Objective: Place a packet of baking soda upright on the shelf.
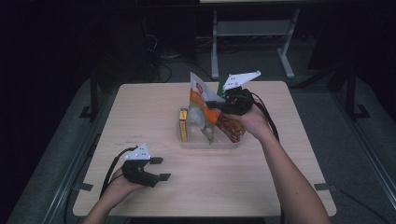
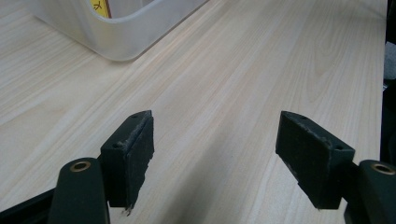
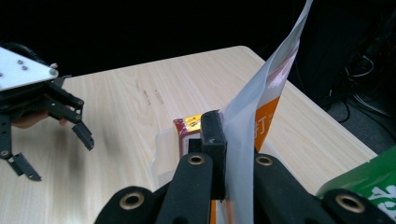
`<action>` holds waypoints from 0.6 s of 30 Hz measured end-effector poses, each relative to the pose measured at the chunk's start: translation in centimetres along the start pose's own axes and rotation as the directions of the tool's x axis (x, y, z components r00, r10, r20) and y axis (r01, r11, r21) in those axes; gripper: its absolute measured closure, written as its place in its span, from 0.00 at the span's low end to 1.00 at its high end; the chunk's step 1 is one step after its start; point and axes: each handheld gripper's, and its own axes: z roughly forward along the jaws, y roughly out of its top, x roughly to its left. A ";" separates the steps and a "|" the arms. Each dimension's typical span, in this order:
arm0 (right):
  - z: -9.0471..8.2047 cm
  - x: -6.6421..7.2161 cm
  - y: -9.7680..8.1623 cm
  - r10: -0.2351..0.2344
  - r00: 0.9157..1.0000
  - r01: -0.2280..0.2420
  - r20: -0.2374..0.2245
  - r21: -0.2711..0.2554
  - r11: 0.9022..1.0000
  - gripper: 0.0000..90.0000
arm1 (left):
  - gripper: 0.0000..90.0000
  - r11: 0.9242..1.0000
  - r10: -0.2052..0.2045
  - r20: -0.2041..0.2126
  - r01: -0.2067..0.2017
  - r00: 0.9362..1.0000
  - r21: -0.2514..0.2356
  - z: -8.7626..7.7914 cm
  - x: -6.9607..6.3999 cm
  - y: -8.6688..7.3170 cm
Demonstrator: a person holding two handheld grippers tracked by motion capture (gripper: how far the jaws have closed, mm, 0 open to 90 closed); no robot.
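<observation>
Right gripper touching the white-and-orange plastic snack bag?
Touching. The right gripper view shows the right gripper with jaws clamped on the white-and-orange plastic snack bag.

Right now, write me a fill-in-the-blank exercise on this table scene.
1. The right gripper is shut on a white and orange ____.
2. The left gripper hovers with its jaws ____ and nothing between them.
3. The clear plastic bin holds a yellow ____ at its left end.
4. The bin stands on a light wooden ____.

Missing words: bag; open; box; table
</observation>
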 end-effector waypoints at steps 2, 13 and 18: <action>0.0 -0.1 -0.1 0.014 1.000 -0.014 0.007 -0.007 1.000 1.00 | 0.30 1.000 0.003 0.000 -0.003 1.000 0.003 0.0 0.1 0.0; 0.9 -0.2 0.3 0.046 0.997 -0.045 0.054 -0.015 0.999 1.00 | 0.30 1.000 0.007 0.001 -0.007 1.000 0.008 0.0 0.1 0.0; 1.4 -0.2 0.6 0.047 0.996 -0.046 0.070 -0.014 0.999 1.00 | 0.31 1.000 0.002 0.006 -0.002 1.000 0.010 0.0 0.0 0.0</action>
